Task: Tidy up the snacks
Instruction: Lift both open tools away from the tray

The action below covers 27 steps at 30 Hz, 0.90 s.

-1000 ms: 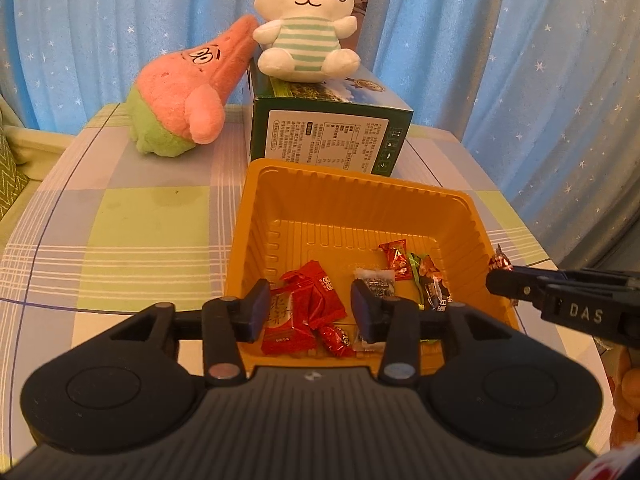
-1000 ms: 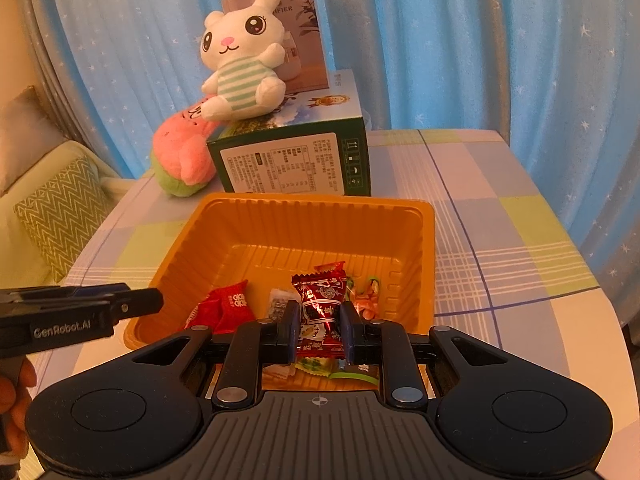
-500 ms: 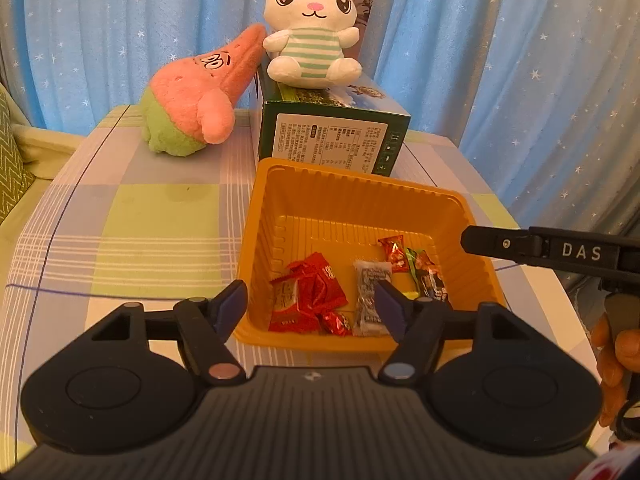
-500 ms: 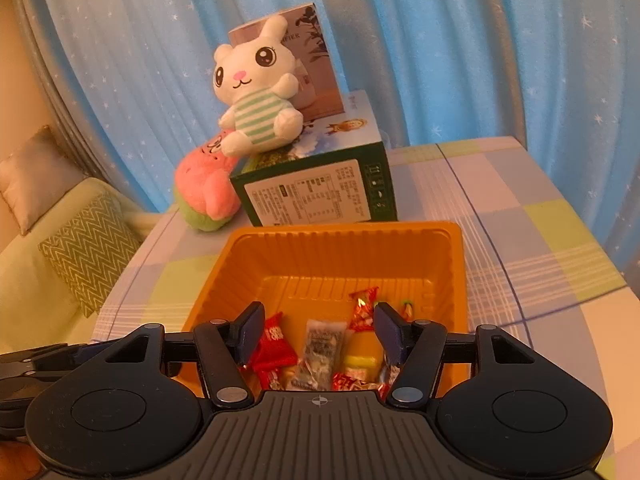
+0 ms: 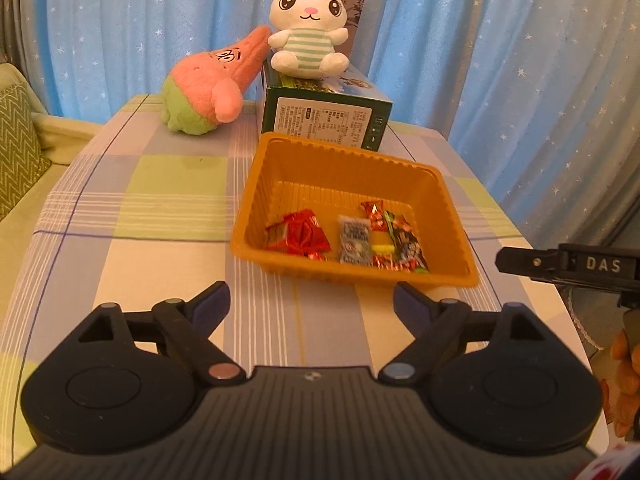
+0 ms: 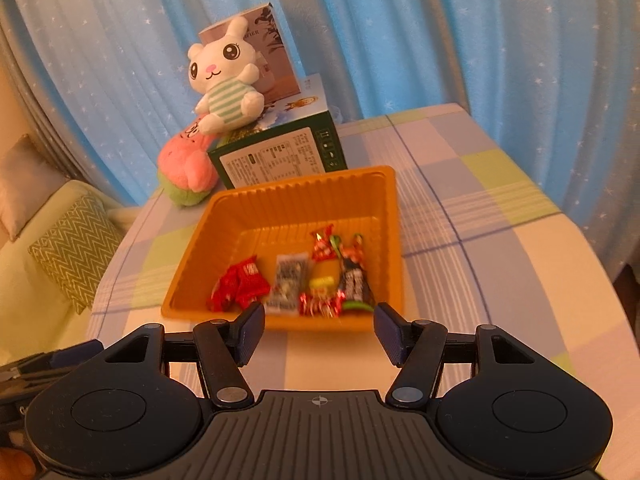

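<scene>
Left wrist: orange tray (image 5: pixel 452 204) with wrapped snacks (image 5: pixel 348 236)

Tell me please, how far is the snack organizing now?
Done: several wrapped snacks lie inside the orange tray. I see no loose snack on the checked tablecloth in either view. In hand: nothing. The left claw and the right claw are open and empty, both just short of the tray; the left one's jaws have just been opening. Left: probably nothing, as far as the views show.
</scene>
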{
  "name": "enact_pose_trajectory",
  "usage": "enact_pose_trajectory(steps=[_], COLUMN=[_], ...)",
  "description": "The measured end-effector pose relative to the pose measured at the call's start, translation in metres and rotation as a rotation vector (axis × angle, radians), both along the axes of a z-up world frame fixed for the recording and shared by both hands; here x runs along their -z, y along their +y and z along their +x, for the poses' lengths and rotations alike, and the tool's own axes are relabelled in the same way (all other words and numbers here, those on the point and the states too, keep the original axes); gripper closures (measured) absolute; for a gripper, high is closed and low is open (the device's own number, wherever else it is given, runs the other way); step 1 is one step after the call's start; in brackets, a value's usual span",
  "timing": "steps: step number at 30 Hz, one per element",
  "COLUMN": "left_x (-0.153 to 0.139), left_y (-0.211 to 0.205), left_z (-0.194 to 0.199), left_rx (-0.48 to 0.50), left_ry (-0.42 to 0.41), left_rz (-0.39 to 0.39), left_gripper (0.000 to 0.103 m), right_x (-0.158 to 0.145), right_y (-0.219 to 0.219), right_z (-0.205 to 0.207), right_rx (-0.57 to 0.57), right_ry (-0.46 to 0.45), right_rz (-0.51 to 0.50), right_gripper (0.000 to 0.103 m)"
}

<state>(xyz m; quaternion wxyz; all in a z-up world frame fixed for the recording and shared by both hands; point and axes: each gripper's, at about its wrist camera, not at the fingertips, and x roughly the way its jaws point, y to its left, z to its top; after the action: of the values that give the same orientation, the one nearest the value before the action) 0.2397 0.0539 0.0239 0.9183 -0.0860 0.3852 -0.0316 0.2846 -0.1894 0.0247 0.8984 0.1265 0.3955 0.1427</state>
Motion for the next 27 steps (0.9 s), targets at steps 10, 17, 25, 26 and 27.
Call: enact_pose_trajectory(steps=[10,17,25,26,27], left_x=[-0.021,-0.028,-0.020,-0.019,-0.017], left_y=[-0.009,-0.013,-0.022,-0.024,-0.025], left_z=[-0.060,-0.103,-0.141,-0.144,-0.148], left_rx=[-0.032,-0.031,-0.028,-0.024,-0.021], left_ry=[-0.016,-0.026,-0.050,-0.046,-0.040], left_rz=[-0.012,-0.039,-0.015,-0.009,-0.007], left_gripper=[0.005,0.005,0.005,0.005,0.005], right_x=[-0.019,-0.026,-0.011,-0.010,-0.008], right_y=[-0.019,-0.037,-0.048,-0.049,-0.050], right_z=[-0.080,-0.129,-0.177,-0.181,-0.186], right_rx=[0.028,0.078,0.100,0.100,0.101], right_ry=[-0.012,-0.021,0.010,0.015,0.019], right_rz=[-0.002,0.003,-0.019,-0.020,-0.019], right_gripper=[0.042,0.041,0.038,0.038,0.038])
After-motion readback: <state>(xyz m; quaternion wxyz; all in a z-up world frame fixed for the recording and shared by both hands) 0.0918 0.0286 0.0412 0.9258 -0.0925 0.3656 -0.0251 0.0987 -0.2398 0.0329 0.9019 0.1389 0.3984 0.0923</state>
